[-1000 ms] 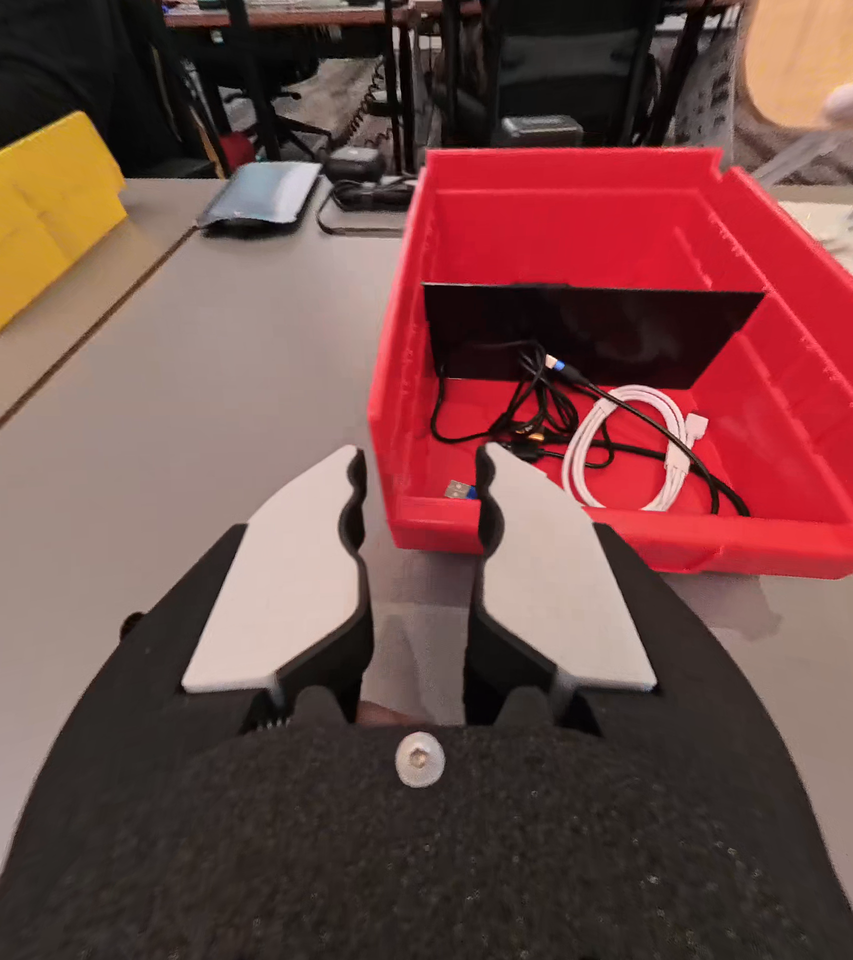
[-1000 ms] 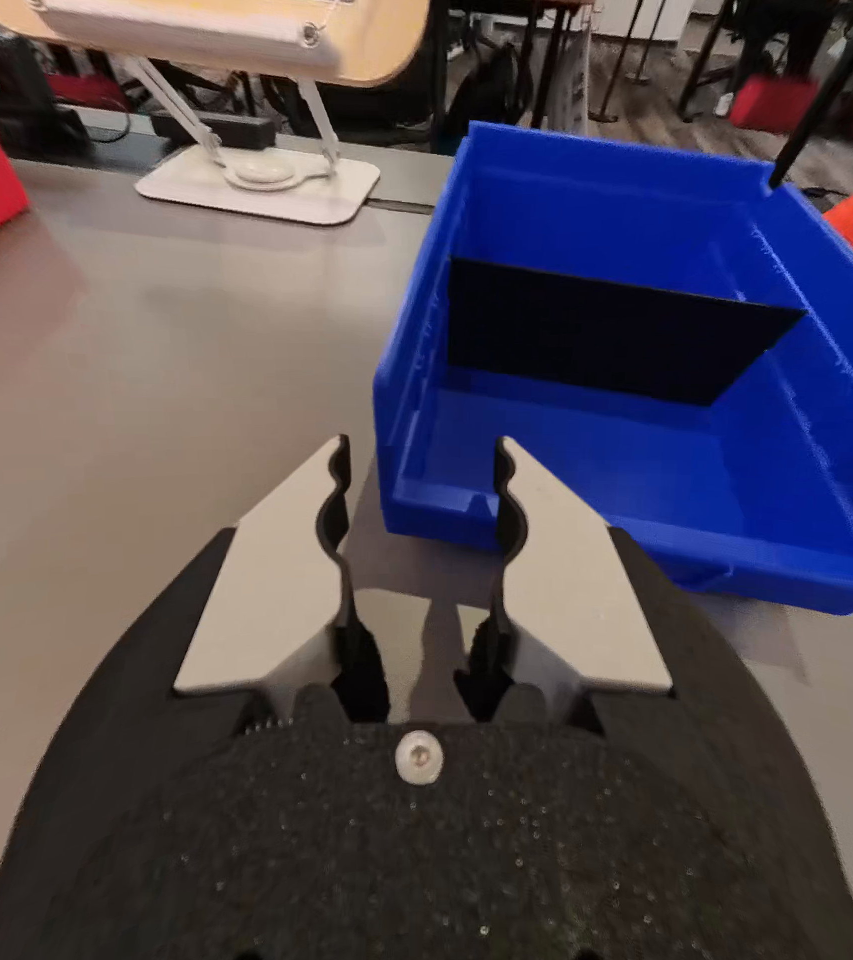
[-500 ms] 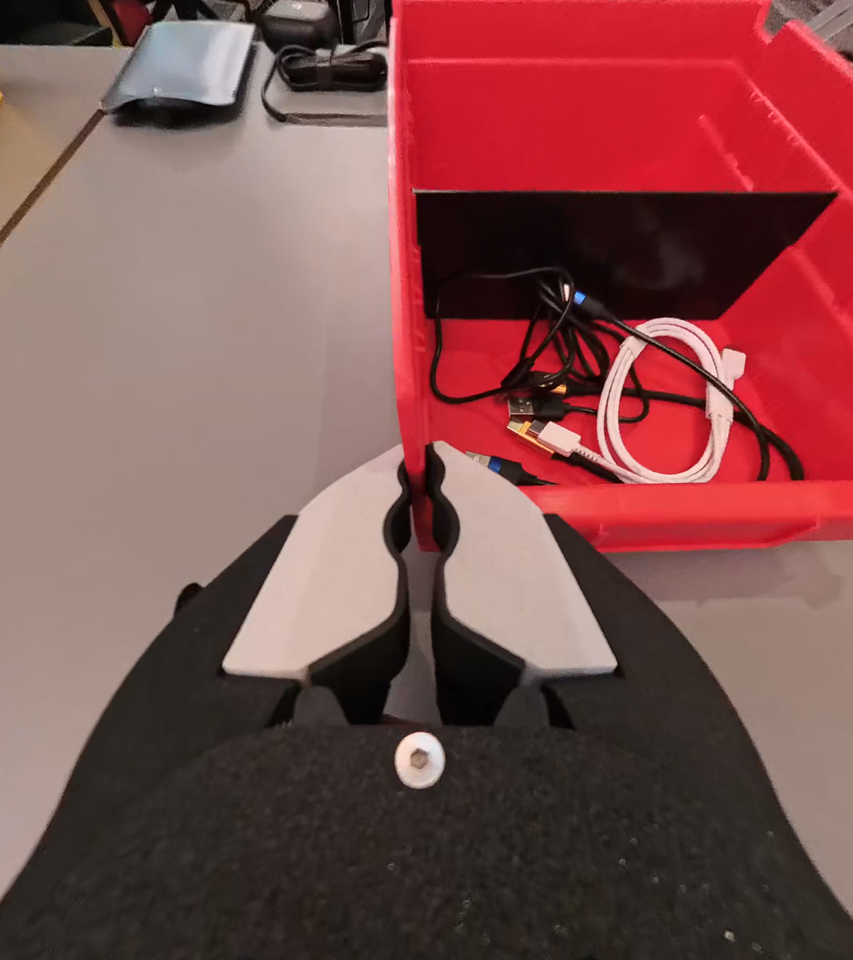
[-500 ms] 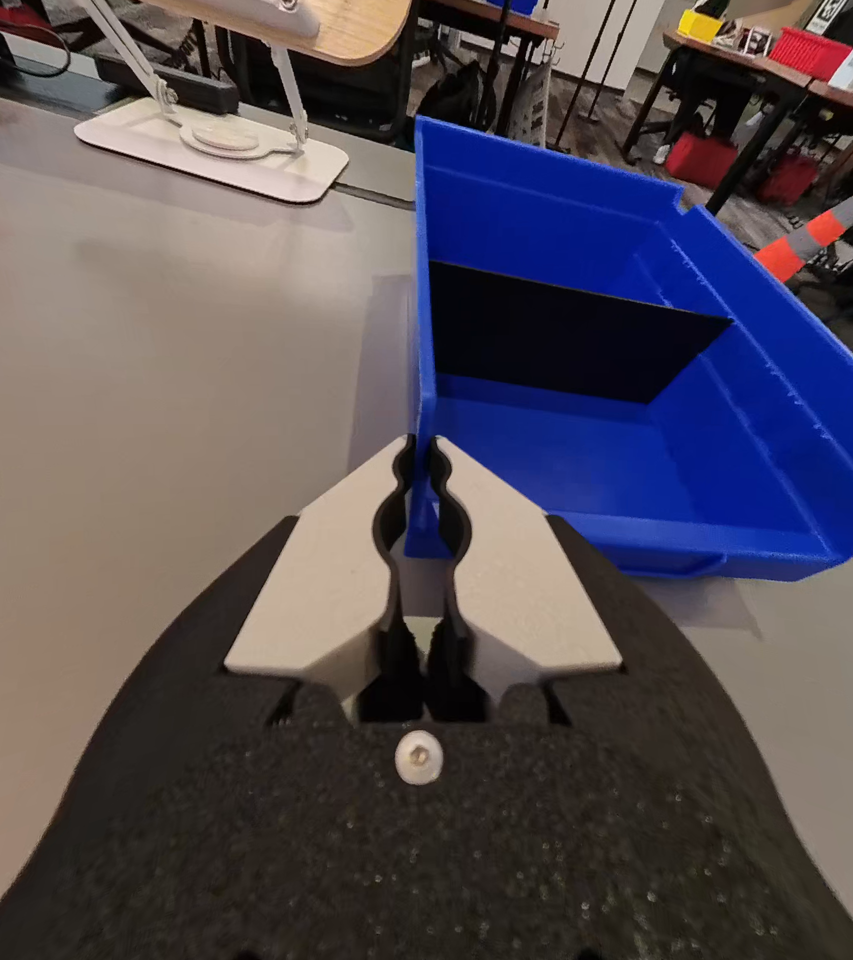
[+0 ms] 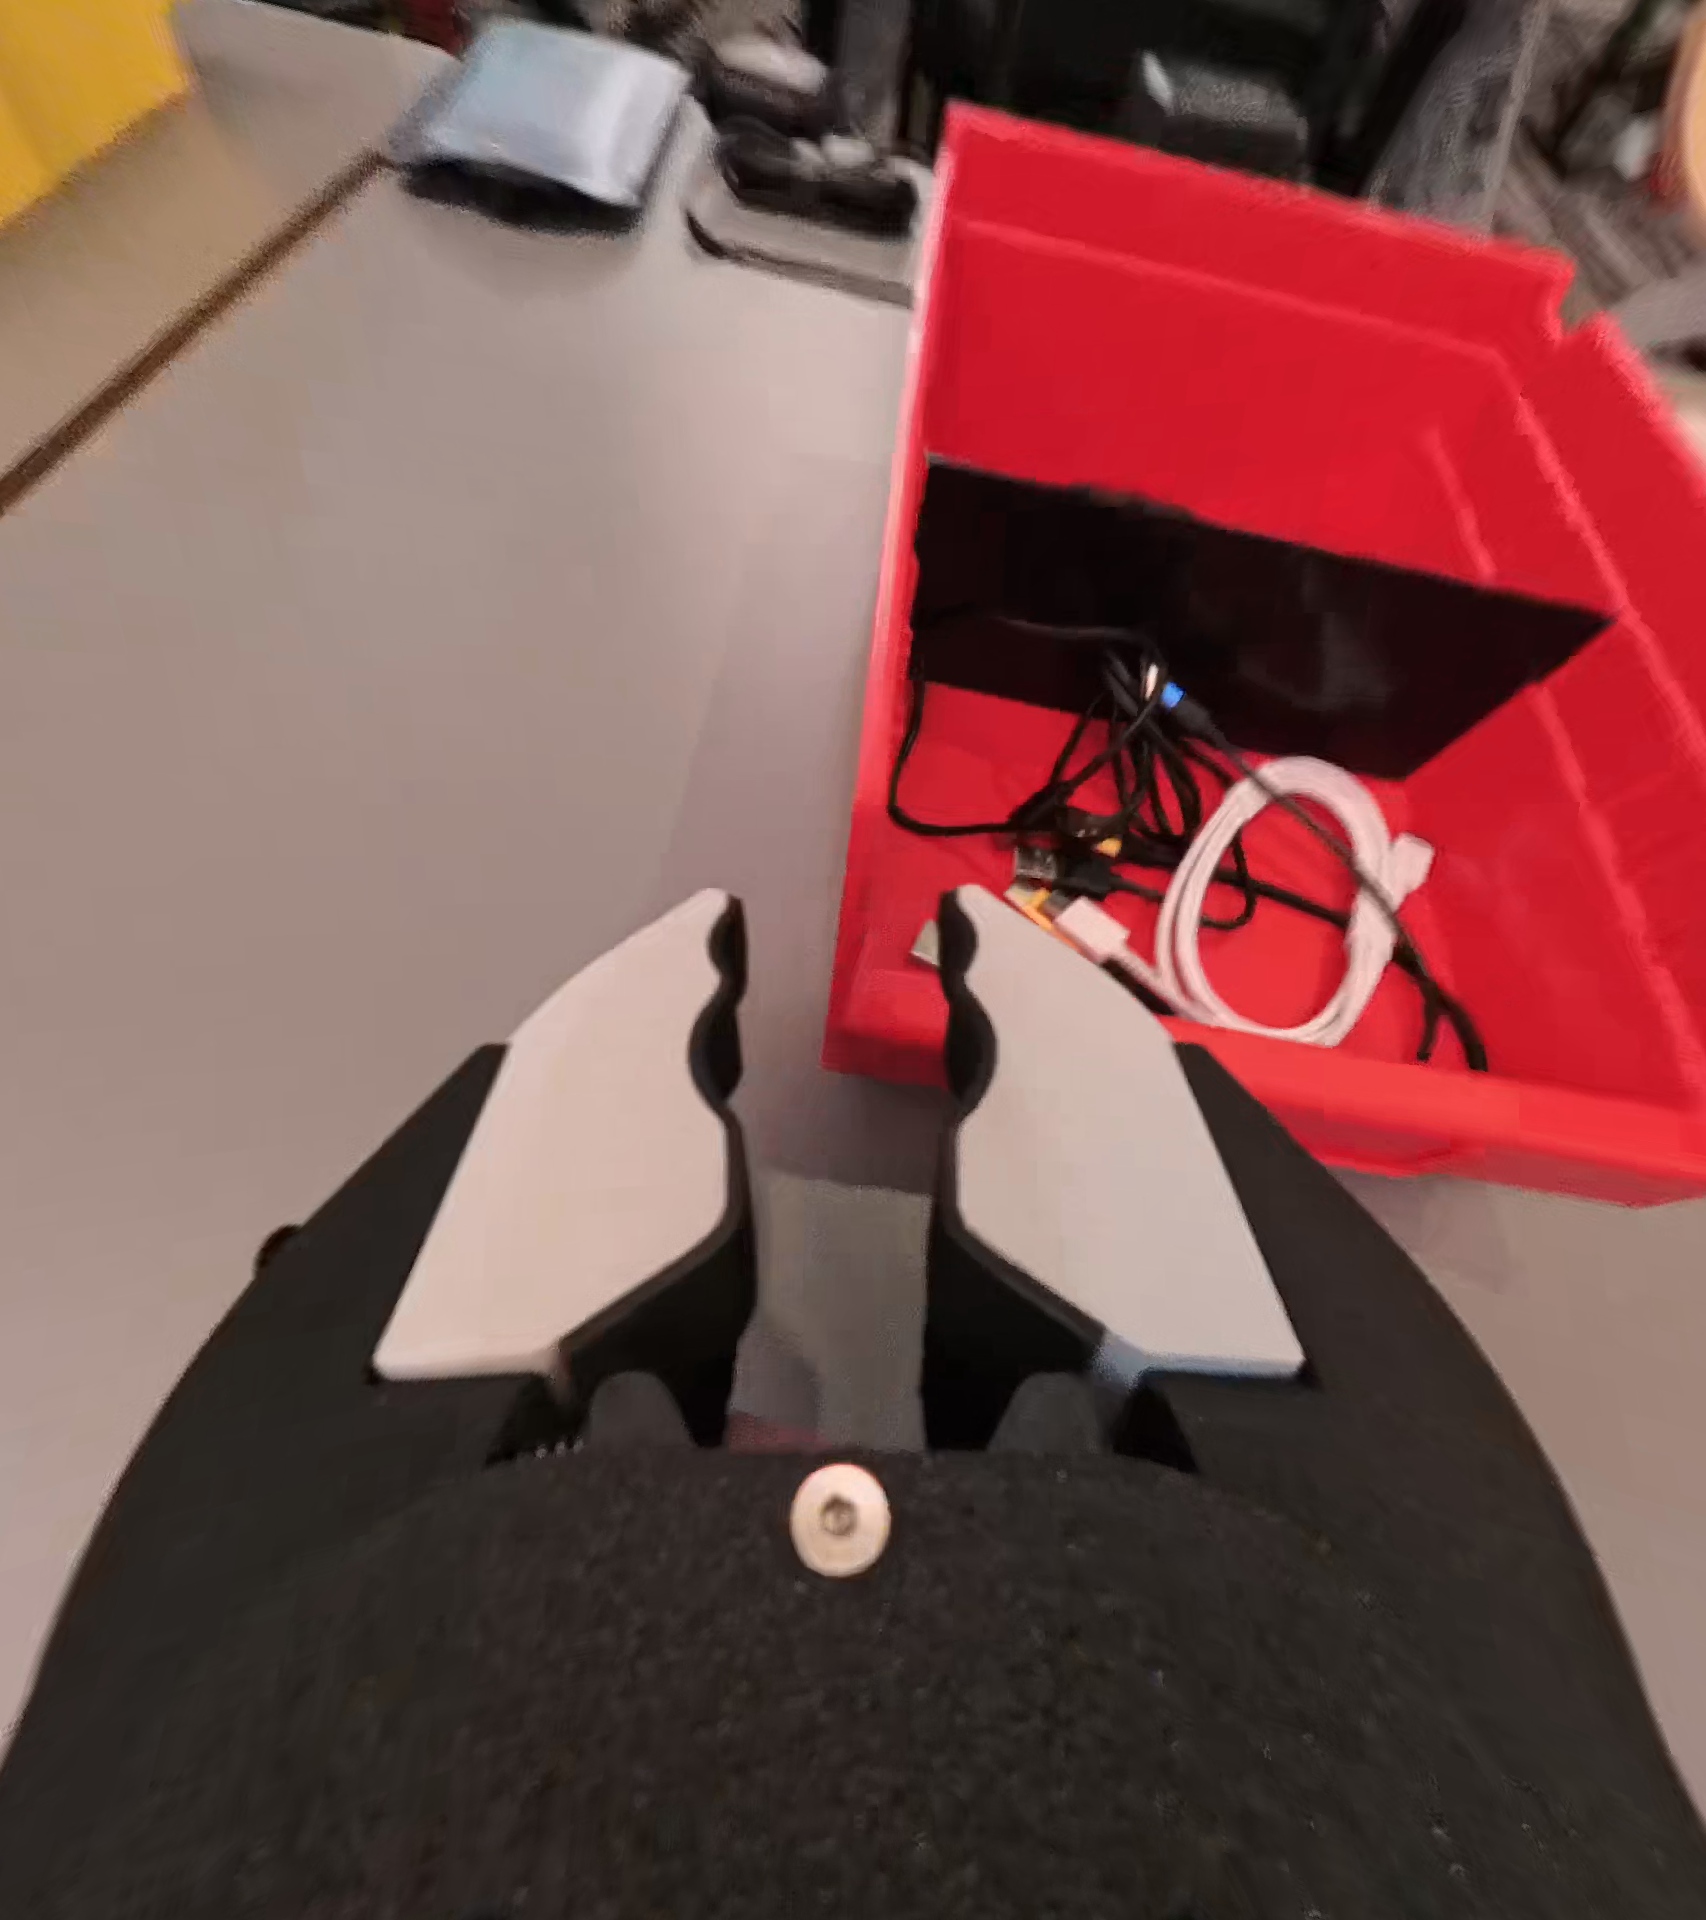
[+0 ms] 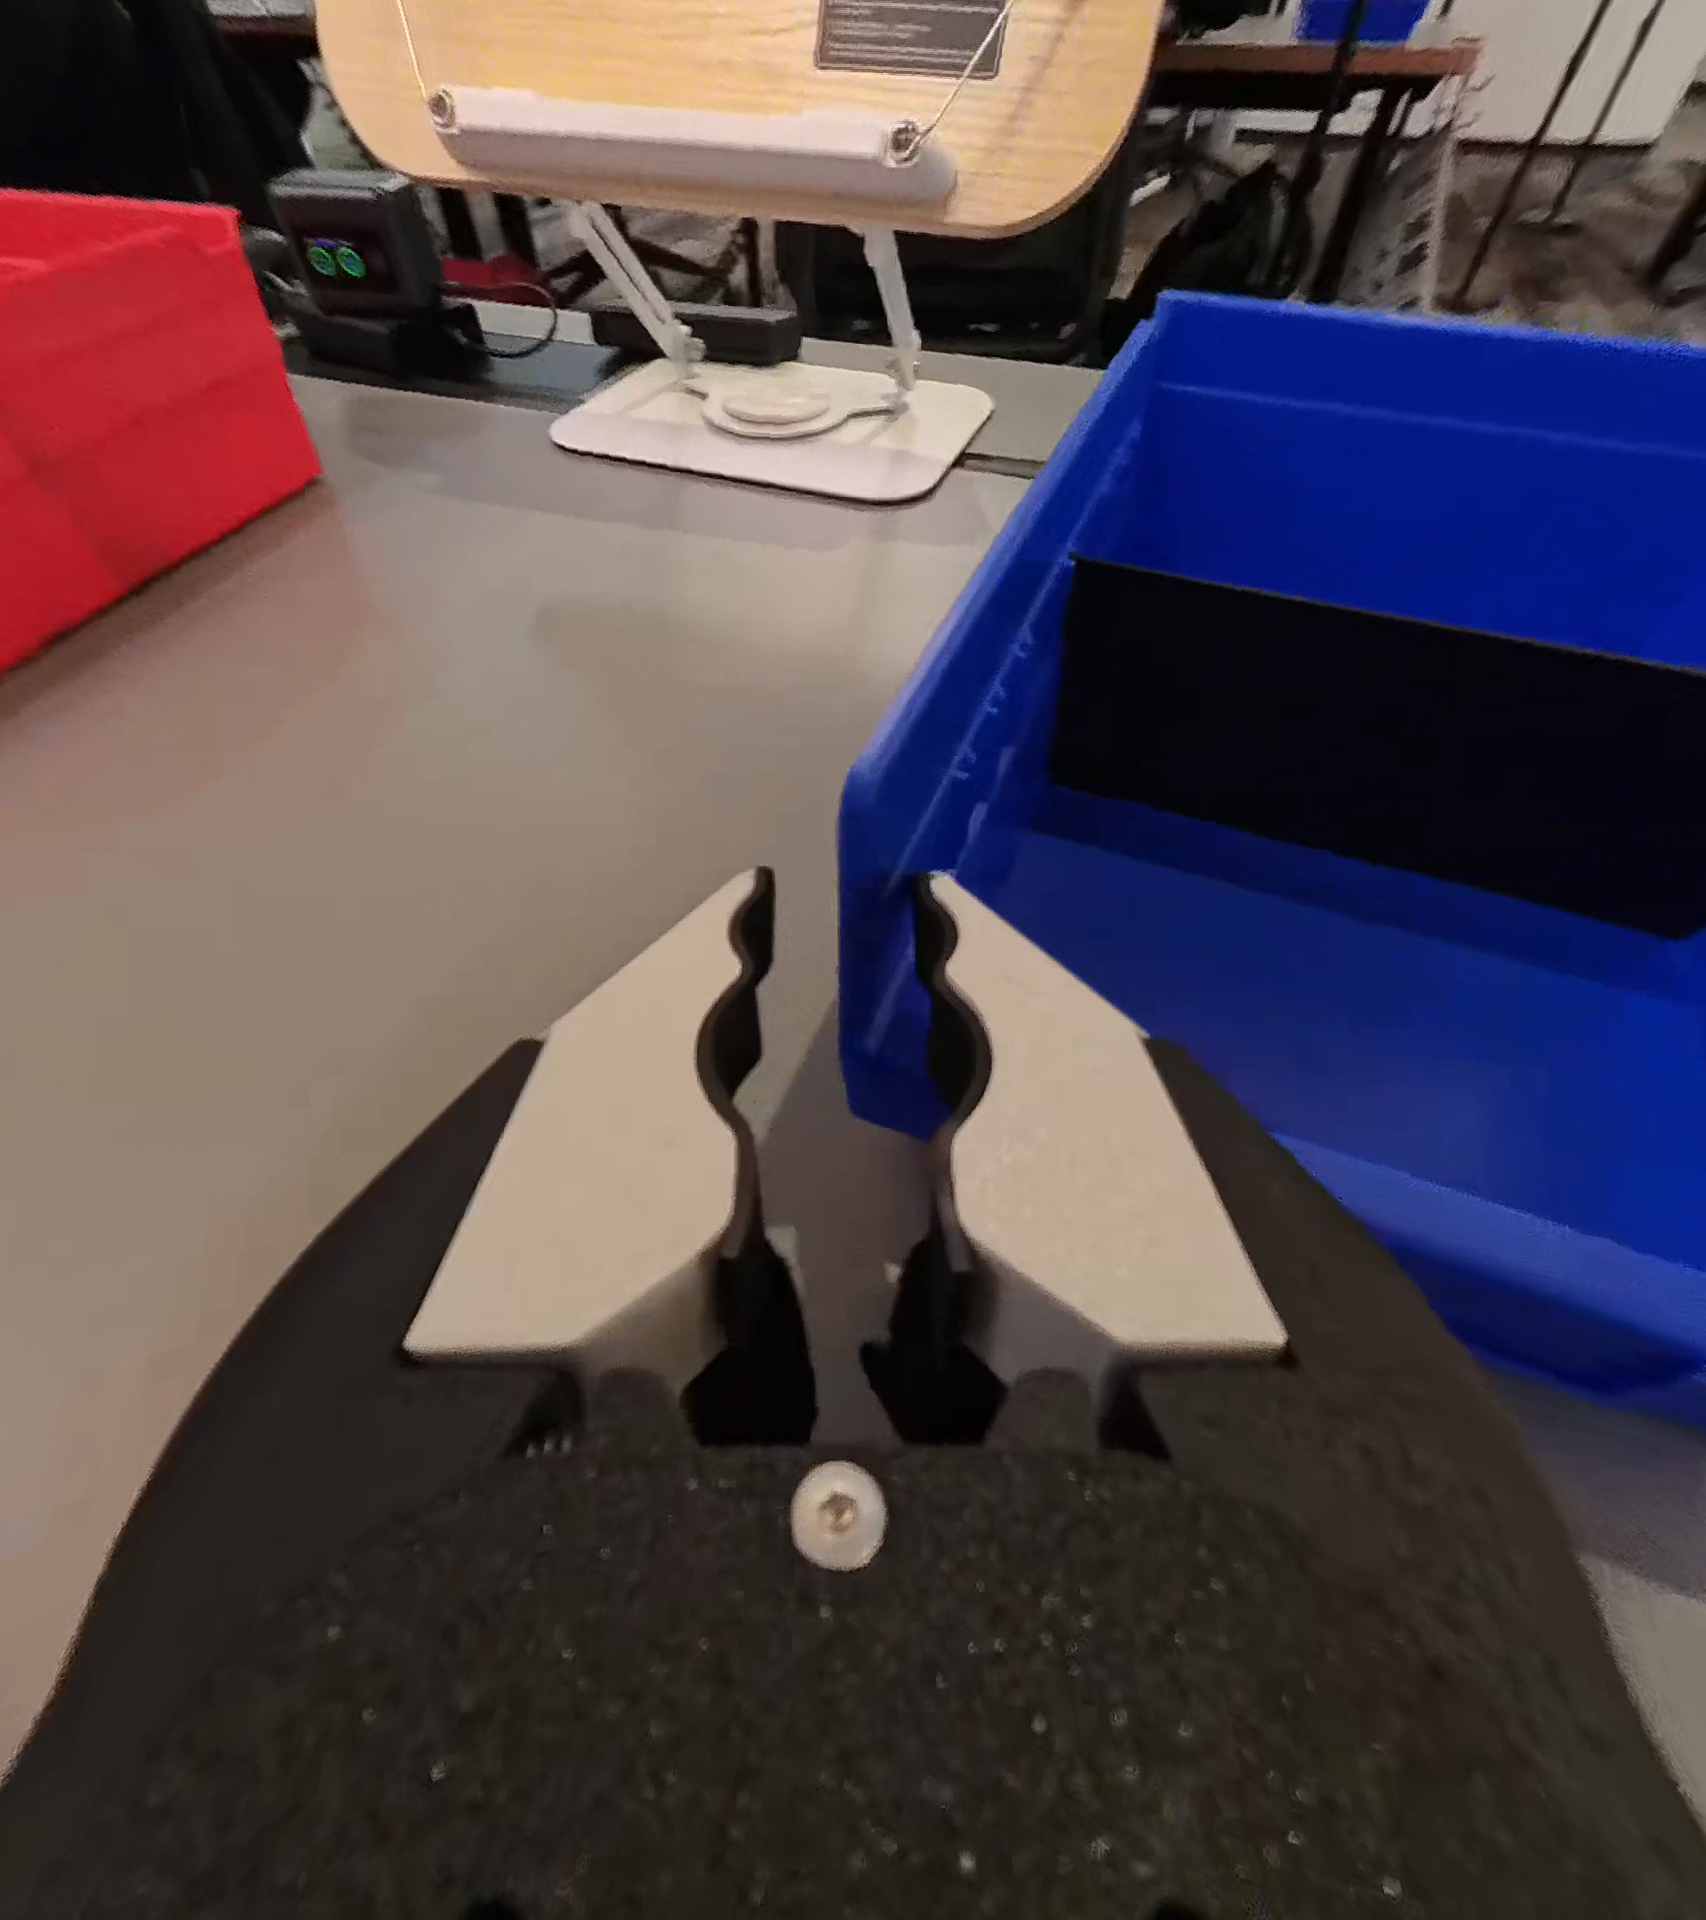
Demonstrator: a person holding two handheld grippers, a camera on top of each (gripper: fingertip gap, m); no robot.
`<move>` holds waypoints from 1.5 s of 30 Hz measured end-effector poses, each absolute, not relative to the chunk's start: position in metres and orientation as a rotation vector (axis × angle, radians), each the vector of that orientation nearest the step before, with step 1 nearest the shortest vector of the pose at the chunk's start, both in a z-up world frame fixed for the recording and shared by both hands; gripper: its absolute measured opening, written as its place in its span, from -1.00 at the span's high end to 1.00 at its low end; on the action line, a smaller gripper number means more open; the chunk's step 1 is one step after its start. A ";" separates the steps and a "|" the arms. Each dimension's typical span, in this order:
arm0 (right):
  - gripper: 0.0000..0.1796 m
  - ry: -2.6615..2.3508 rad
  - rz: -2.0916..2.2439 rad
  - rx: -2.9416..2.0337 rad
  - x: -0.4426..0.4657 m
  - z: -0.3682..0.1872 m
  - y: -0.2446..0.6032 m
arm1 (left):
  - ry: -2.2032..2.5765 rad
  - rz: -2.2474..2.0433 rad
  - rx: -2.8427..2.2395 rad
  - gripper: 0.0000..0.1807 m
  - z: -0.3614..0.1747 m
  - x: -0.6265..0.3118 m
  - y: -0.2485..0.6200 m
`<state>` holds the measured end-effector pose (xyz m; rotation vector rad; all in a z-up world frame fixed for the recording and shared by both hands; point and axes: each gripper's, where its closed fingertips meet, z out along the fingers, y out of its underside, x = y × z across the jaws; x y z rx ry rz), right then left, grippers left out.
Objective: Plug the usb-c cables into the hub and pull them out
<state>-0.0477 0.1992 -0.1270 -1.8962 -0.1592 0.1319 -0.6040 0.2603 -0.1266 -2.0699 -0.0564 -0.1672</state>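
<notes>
Both grippers empty — cables waiting in the red bin.

Left wrist view: left gripper (image 5: 841, 925) parted at red bin (image 5: 1451, 1138) front corner; tangled cables (image 5: 1140, 821) and white coil (image 5: 1275, 904) inside — best approached from above, one plug singled out. Right wrist view: right gripper (image 6: 844, 899) parted, beside blue bin (image 6: 942, 748) on bench (image 6: 361, 779); no hub visible.

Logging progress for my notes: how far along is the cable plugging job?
Nothing looks done: the cables lie tangled in the red bin, and no hub shows. Nothing is in hand; the left gripper and right gripper are open, empty. All plugging and unplugging remains.
</notes>
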 end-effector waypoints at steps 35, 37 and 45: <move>0.55 0.080 -0.081 -1.873 0.070 -0.110 0.145 | 0.207 -0.417 -1.970 0.48 -0.121 -0.470 0.175; 0.55 0.093 -0.065 -1.863 0.072 -0.108 0.145 | 0.211 -0.406 -1.979 0.47 -0.123 -0.469 0.175; 0.57 0.102 -0.017 -1.883 0.066 -0.113 0.147 | 0.229 -0.389 -1.967 0.42 -0.123 -0.463 0.176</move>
